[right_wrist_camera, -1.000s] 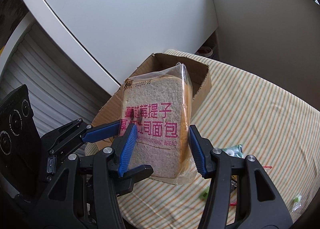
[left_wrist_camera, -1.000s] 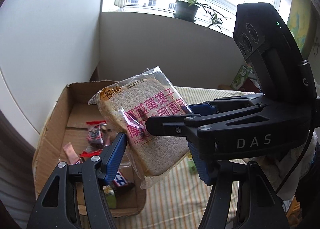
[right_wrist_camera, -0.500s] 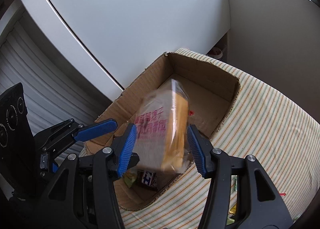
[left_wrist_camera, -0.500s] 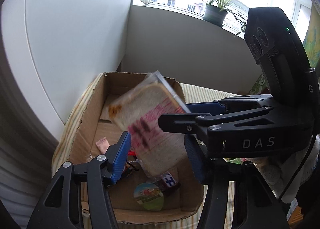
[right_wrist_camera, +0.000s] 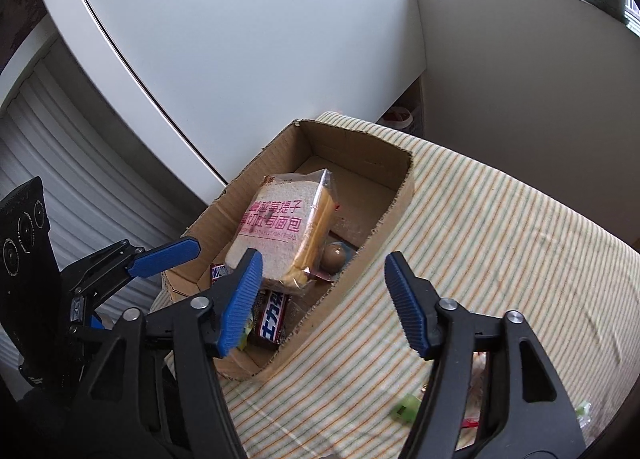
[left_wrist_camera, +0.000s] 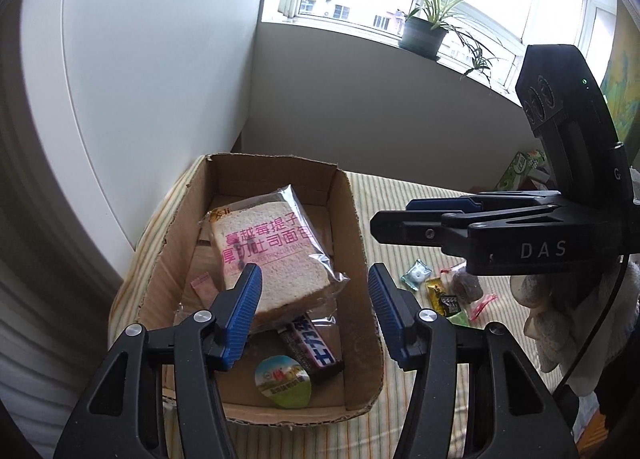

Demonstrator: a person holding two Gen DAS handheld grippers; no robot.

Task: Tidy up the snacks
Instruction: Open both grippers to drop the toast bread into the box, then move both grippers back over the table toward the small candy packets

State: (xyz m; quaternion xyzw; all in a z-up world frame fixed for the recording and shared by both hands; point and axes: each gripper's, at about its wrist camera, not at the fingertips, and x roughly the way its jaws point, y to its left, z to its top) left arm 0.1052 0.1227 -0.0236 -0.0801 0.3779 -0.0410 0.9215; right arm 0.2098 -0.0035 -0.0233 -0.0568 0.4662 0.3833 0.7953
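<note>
Fingers (right_wrist_camera: 404,299) of the right gripper (right_wrist_camera: 322,301) spread and opening wider, ribbed blue pads, nothing between them. Fingers (left_wrist_camera: 244,309) of the left gripper (left_wrist_camera: 314,311) parted too, pinching nothing.

Bagged toast (left_wrist_camera: 272,255) lying inside the cardboard box (left_wrist_camera: 360,243), tilted on top of other snacks, free of both pairs of fingers. Clear crinkly wrap, pink print, pale porous crumb. Corrugated brown box with ragged torn rim, open at the top, standing on a worktop (right_wrist_camera: 500,239) under a striped cloth of green, yellow and white.

Only in the left wrist view: a round foil-lidded cup (left_wrist_camera: 284,381) at the near end of the box, a thin pink sachet (left_wrist_camera: 202,287) by the left wall, a scatter of small wrapped sweets (left_wrist_camera: 438,289) on the cloth right of the box, a gloved hand (left_wrist_camera: 560,319) behind the right gripper, a potted plant (left_wrist_camera: 424,35) on the sill.

Only in the right wrist view: the golden crust edge of the toast, a smooth brown ball-shaped snack (right_wrist_camera: 334,257) just beside it.

In both: a dark glossy chocolate bar (left_wrist_camera: 314,347) poking out from under the toast.
</note>
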